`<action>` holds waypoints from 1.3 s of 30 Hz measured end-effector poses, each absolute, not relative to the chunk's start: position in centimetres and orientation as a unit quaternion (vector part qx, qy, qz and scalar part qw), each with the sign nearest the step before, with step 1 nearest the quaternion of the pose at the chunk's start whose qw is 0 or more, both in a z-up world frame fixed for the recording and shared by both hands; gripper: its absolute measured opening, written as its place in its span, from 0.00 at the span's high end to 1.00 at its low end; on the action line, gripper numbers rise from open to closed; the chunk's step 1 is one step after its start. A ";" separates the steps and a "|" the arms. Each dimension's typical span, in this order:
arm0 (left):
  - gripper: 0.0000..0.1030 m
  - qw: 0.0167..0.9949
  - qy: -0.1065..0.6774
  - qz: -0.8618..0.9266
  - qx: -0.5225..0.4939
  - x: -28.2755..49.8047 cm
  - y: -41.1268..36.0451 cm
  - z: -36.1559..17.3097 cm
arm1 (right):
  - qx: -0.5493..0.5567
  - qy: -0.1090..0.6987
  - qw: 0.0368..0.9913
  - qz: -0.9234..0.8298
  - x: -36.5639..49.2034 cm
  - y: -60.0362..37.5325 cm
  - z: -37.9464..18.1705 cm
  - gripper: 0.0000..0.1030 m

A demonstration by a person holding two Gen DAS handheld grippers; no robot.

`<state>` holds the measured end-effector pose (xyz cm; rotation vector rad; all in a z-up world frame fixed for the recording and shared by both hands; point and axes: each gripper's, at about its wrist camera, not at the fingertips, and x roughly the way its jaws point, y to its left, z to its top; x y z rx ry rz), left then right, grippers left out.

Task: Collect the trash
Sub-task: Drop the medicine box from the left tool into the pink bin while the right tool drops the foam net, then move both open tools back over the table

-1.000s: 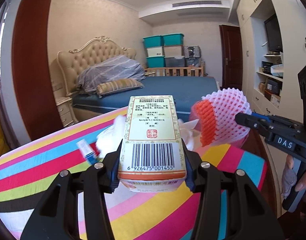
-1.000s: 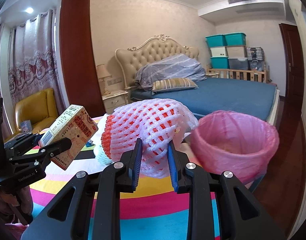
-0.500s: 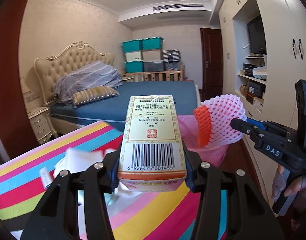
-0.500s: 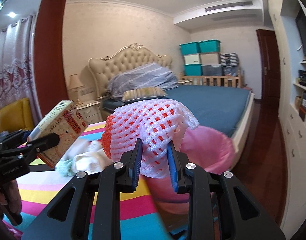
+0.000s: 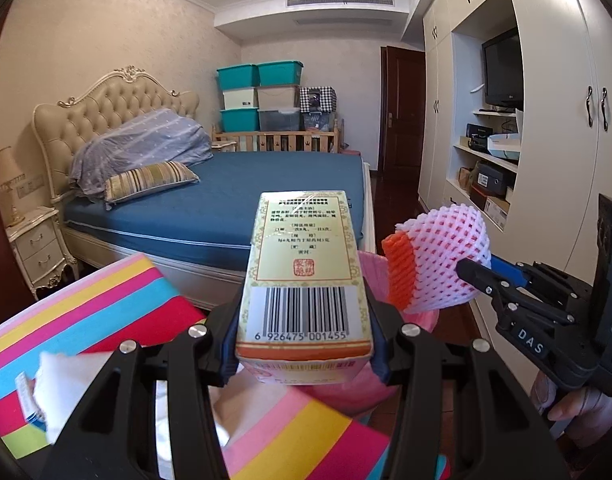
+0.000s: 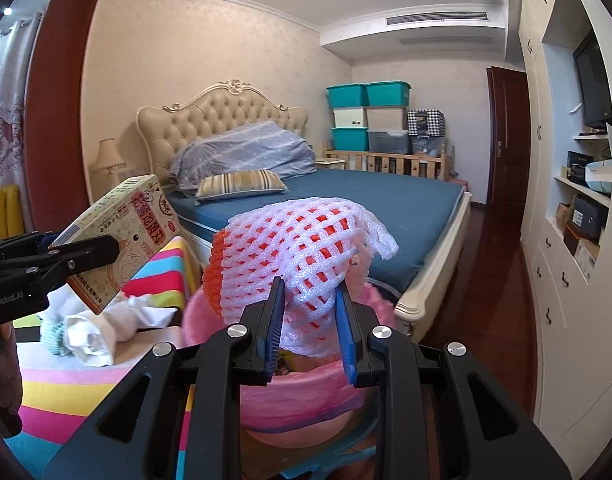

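right wrist view: right hand-held gripper (image 6: pixel 310 320) is pinching foam net (image 6: pixel 302 256) over pink bin (image 6: pixel 210 320); left hand-held gripper (image 5: pixel 304 338) is clamping medicine box (image 5: pixel 306 276); releasing squarely over the opening is best.

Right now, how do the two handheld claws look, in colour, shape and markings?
Both are matte black plastic with angular cut-out arms and silver screws. The left claw and right claw carry blue pads on the inner faces. White letters "DAS" mark the right claw's side; "GenRobot.AI" marks the left one. No cables show.
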<state>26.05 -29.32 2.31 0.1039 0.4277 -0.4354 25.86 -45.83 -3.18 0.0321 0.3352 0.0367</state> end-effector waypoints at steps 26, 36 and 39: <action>0.09 0.960 0.234 -0.152 0.008 31.0 -27.2 0.2 | 0.066 0.183 0.981 0.024 28.3 -48.5 -5.9 0.38; 0.05 0.969 0.221 -0.109 0.029 24.4 -22.2 0.5 | 0.109 0.165 0.980 0.036 22.7 -47.0 -4.9 0.36; 0.05 0.970 0.217 -0.098 0.055 22.4 -21.0 -0.1 | 0.106 0.170 0.979 0.045 22.1 -45.5 -4.8 0.36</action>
